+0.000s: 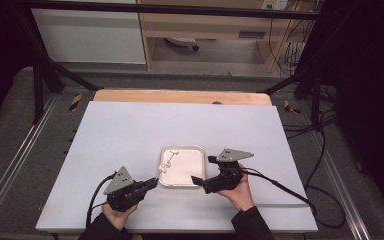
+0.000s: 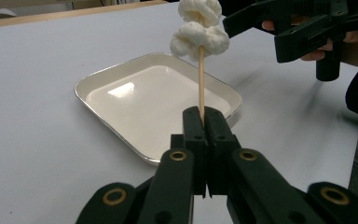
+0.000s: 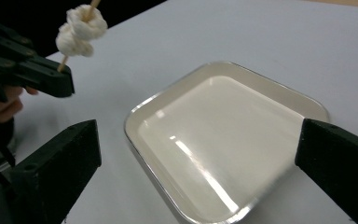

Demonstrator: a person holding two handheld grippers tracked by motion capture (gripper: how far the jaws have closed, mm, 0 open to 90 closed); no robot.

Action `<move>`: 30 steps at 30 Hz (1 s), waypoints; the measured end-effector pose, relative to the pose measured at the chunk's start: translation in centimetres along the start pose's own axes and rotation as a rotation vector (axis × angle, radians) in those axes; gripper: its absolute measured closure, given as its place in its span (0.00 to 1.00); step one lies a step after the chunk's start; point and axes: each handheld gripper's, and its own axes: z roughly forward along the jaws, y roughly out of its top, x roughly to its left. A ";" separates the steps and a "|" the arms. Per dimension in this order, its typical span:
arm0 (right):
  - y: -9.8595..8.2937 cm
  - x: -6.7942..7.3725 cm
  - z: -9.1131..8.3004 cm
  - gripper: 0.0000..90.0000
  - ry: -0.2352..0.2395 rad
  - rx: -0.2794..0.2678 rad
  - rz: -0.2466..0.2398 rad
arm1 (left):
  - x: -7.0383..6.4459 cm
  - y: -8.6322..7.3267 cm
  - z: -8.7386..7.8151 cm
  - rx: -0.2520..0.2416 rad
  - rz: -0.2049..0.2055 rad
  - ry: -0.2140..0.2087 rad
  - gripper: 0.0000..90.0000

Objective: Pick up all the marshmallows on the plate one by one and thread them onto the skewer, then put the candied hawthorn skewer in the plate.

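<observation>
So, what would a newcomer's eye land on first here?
Probably the skewer with white puffy pieces, held upright above the tray by the left gripper, its jaws shut on the stick. Next, the tray at the middle of the white table, with the right gripper open at its right edge.

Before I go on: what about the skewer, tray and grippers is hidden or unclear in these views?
- Skewer lower end: left gripper view, hidden between the shut jaws of the left gripper.
- Skewer tip: left gripper view, cut by the top edge above the white pieces.
- Tray near corner: right gripper view, cut by the bottom edge.
- Right gripper jaw tips: right gripper view, beyond the frame edges.
</observation>
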 end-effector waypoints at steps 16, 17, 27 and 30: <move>-3.7 -3.7 -3.9 0.00 -0.114 0.110 -0.045 | 1.1 2.4 1.8 0.160 0.031 0.016 0.98; -3.9 -3.9 -4.1 0.00 -0.116 0.113 -0.043 | 1.1 2.7 2.1 0.170 0.034 0.018 0.98; -5.5 -4.7 -5.9 0.00 -0.143 0.121 -0.040 | 1.3 4.4 4.1 0.226 0.038 0.025 0.98; -5.7 -4.9 -6.1 0.00 -0.153 0.129 -0.037 | 1.5 4.6 4.7 0.242 0.036 0.030 0.98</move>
